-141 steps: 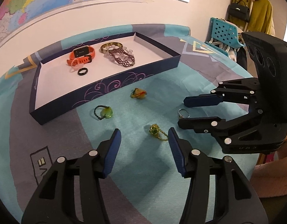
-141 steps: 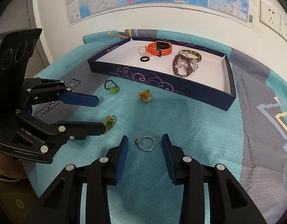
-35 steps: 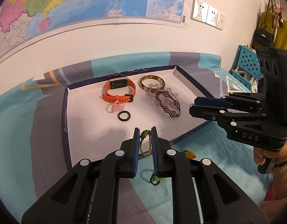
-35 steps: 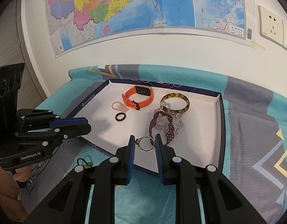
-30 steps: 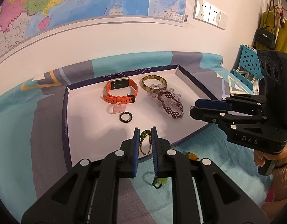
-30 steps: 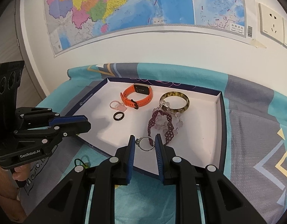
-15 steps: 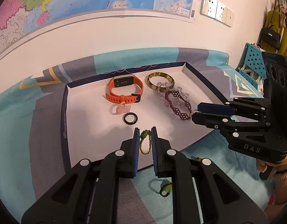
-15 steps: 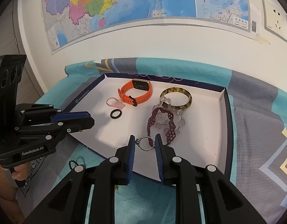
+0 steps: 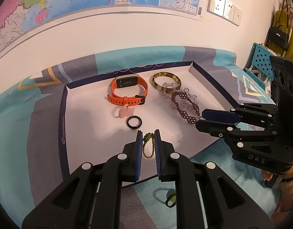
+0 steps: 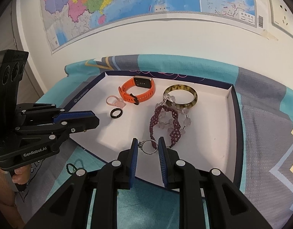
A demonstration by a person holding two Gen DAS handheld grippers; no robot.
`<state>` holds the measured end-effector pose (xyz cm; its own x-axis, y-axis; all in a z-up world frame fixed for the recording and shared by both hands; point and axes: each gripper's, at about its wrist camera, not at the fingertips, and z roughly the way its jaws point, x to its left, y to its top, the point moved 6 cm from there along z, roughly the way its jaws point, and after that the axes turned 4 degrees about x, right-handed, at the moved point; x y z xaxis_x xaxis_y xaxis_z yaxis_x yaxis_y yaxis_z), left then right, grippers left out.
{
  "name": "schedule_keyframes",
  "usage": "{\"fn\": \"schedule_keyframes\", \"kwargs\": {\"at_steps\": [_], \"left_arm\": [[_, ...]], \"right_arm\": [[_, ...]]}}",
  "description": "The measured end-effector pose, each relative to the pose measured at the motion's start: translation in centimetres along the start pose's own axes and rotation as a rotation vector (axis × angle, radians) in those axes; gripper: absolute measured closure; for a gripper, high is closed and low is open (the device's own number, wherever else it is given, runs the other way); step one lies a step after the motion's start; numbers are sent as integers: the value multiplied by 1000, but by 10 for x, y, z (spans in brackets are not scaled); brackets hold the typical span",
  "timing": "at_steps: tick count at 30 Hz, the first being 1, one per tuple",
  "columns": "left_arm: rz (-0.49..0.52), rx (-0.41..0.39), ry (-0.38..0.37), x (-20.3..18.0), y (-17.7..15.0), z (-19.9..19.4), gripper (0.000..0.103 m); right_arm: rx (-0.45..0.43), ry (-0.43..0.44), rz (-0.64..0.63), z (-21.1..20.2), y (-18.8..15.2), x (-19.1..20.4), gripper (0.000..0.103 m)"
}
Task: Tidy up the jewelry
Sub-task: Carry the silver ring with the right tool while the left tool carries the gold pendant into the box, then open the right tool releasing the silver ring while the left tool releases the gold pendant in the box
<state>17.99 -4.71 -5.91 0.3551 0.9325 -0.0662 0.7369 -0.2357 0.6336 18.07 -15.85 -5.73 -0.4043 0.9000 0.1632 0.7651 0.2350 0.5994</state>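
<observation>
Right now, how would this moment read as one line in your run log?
left gripper: shut on green bead chain | right gripper: shut on silver ring | both over tray | green ring on cloth

wall map (image 10: 127,3), wall sockets (image 9: 224,12), black handbag (image 9: 278,36)

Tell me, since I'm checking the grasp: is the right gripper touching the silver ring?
Touching. The right wrist view shows the right gripper shut on the silver ring, whose rim meets both blue pads above the tray.
</observation>
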Motion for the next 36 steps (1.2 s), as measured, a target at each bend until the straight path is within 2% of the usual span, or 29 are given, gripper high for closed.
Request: {"fn": "schedule_keyframes", "kwargs": {"at_steps": [36], "left_arm": [[-28, 39, 41, 7, 1, 23, 90]], "right_arm": [[20, 1, 13, 7, -1, -2, 83]]}}
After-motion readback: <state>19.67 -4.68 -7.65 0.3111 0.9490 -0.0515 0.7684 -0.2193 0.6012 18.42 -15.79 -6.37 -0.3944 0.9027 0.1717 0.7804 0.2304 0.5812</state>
